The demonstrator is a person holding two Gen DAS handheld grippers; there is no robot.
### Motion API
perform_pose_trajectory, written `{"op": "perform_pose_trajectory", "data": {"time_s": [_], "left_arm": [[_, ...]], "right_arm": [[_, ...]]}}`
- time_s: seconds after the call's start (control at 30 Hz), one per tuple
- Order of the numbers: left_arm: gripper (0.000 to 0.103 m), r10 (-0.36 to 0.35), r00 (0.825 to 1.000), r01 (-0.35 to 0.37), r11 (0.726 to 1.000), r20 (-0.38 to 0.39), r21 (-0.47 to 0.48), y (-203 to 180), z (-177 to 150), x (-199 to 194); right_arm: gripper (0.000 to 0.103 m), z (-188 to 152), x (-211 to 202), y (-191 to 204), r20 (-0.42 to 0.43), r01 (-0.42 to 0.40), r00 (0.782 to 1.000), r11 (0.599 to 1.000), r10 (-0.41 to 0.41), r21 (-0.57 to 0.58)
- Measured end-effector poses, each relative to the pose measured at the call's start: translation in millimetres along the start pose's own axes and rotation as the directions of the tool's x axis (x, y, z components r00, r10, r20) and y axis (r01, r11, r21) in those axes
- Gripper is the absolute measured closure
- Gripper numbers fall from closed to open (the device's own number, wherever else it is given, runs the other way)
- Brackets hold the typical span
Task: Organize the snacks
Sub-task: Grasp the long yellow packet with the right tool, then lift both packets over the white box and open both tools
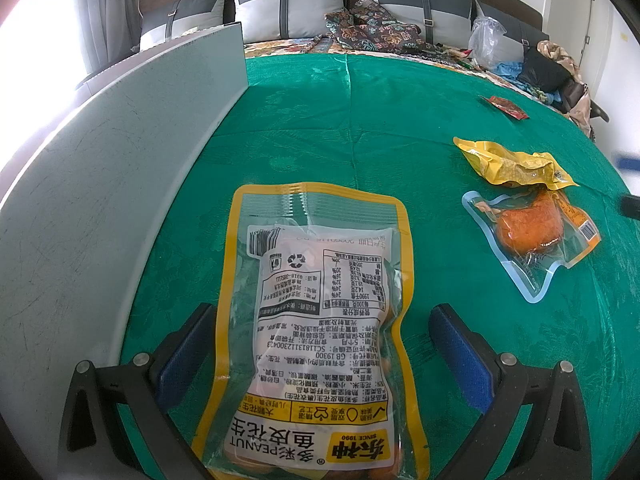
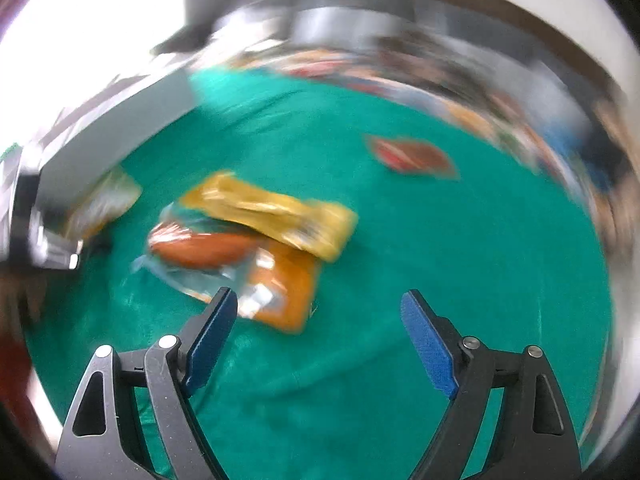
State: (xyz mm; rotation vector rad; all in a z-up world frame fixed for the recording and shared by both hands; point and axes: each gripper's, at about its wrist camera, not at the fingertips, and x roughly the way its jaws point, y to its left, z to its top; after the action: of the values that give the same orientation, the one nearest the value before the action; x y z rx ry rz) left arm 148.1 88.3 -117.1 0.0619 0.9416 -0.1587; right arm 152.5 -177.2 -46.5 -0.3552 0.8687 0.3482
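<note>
A yellow-edged peanut bag [image 1: 316, 320] lies on the green cloth between the fingers of my left gripper [image 1: 322, 316], which is open around its lower half. To the right lie a crumpled yellow packet [image 1: 516, 164], a clear pack with an orange snack [image 1: 532, 228] and a small red packet [image 1: 506, 106]. The right wrist view is blurred. My right gripper [image 2: 320, 300] is open and empty, with the clear orange pack [image 2: 240, 264] by its left finger, the yellow packet [image 2: 276, 212] beyond and the red packet [image 2: 412, 156] farther off.
A grey board [image 1: 100, 208] stands along the left edge of the green cloth [image 1: 340, 128]. Cushions, patterned cloth, a plastic bag [image 1: 486, 40] and clothes lie at the back. The left gripper's body [image 2: 36, 232] shows at the left of the right wrist view.
</note>
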Motion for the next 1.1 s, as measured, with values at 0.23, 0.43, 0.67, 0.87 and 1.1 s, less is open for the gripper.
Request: {"op": "perform_pose_trajectory", "data": {"time_s": [0.23,0.43,0.67,0.87,1.1], "left_arm": [[0.000,-0.001,1.000,0.001,1.000,0.000,-0.001,0,1,0],[0.000,0.000,1.000,0.000,1.000,-0.001,-0.001,-2,3,0],[0.000,-0.002,1.000,0.002,1.000,-0.002,0.003,-4,5,1],[0.043,-0.057,0.997,0.056,0.998,-0.043,-0.022,5,14,-11],[0.046,-0.190,0.981,0.192,0.973,0.030,-0.130,19,11,-61]], "right_arm": [[0.024,68,96,35,-0.186,-0.042,0.982,0.952,-0.016,-0.303],[0.051,100,135,39,-0.296,-0.181,0.946,0.973,0.133,-0.141],[0.082,109,116,11,-0.265,-0.083,0.958,0.989,0.113,0.123],[0.085,82,49,-51,-0.111,-0.124,0.975,0.890,0.190,0.440],[0.085,47,-21,-62,0.124,-0.318,0.944,0.744,0.306,0.588]]}}
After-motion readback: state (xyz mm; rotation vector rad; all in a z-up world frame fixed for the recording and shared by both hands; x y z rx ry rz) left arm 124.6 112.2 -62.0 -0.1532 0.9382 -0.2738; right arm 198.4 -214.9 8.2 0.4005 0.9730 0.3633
